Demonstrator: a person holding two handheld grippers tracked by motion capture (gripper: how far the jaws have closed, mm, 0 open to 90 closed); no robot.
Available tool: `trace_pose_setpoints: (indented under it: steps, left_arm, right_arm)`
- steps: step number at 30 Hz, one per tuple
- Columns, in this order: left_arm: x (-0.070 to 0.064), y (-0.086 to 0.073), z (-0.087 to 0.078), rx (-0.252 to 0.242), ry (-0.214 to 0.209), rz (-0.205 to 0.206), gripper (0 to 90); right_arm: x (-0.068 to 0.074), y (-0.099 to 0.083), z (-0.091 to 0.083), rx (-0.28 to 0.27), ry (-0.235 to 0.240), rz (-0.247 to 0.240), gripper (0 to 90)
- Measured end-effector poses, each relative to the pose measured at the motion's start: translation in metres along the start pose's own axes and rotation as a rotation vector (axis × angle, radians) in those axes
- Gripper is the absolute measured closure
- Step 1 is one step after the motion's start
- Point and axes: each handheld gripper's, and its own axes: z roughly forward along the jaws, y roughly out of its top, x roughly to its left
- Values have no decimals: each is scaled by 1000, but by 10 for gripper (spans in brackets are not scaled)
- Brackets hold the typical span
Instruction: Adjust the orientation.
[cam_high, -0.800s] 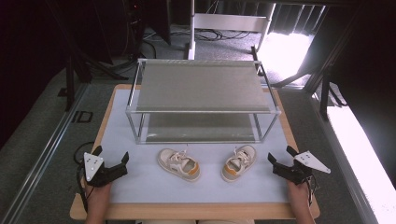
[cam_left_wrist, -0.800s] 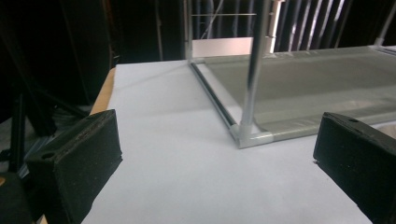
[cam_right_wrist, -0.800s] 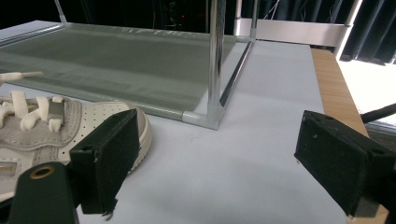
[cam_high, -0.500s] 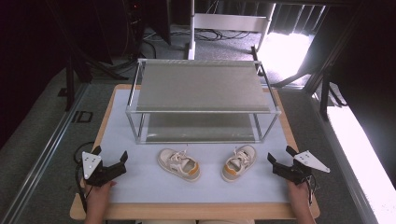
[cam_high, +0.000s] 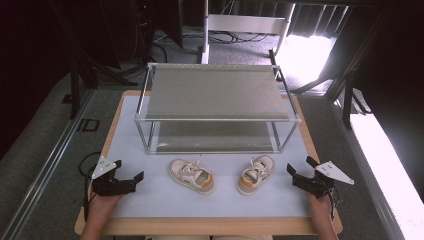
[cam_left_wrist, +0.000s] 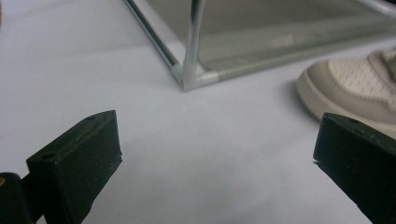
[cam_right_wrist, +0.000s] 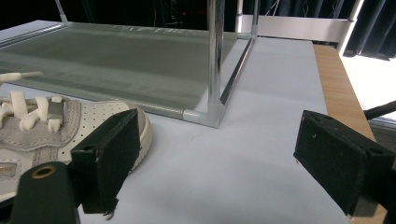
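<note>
Two small beige shoes with orange heels lie on the white mat in front of a metal shelf rack (cam_high: 215, 92): the left shoe (cam_high: 192, 176) and the right shoe (cam_high: 256, 174). My left gripper (cam_high: 129, 170) rests open at the mat's front left, well apart from the left shoe. In the left gripper view its jaws (cam_left_wrist: 219, 144) stand wide, with the left shoe's toe (cam_left_wrist: 350, 88) ahead to the right and a rack post (cam_left_wrist: 194, 42) ahead. My right gripper (cam_high: 300, 165) is open just right of the right shoe. In the right gripper view (cam_right_wrist: 217, 154) the right shoe (cam_right_wrist: 46, 121) lies beside its left jaw.
The rack has a grey upper shelf and a lower shelf (cam_high: 215, 136) near mat level, and its front corner post (cam_right_wrist: 215, 56) stands close ahead of the right gripper. The wooden table edge (cam_high: 210, 226) frames the mat. Bare mat (cam_high: 150, 200) lies between the grippers and the shoes.
The left gripper has edged slightly forward. The right gripper and both shoes have stayed where they were.
</note>
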Motion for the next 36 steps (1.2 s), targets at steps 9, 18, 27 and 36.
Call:
trace_pose_setpoints:
  steps: [9,18,27,36]
  left_arm:
    - [0,13,-9,170,1,67,6]
    - [-9,26,-9,357,24,163,6]
    - [-18,38,-1,592,49,210,6]
    - [-23,49,4,802,28,176,6]
  right_arm:
    - [0,1,1,15,-3,-2,138]
    - [1,1,2,20,-12,0,134]
    - [1,1,2,24,-17,-7,134]
    - [2,1,2,24,-18,-11,135]
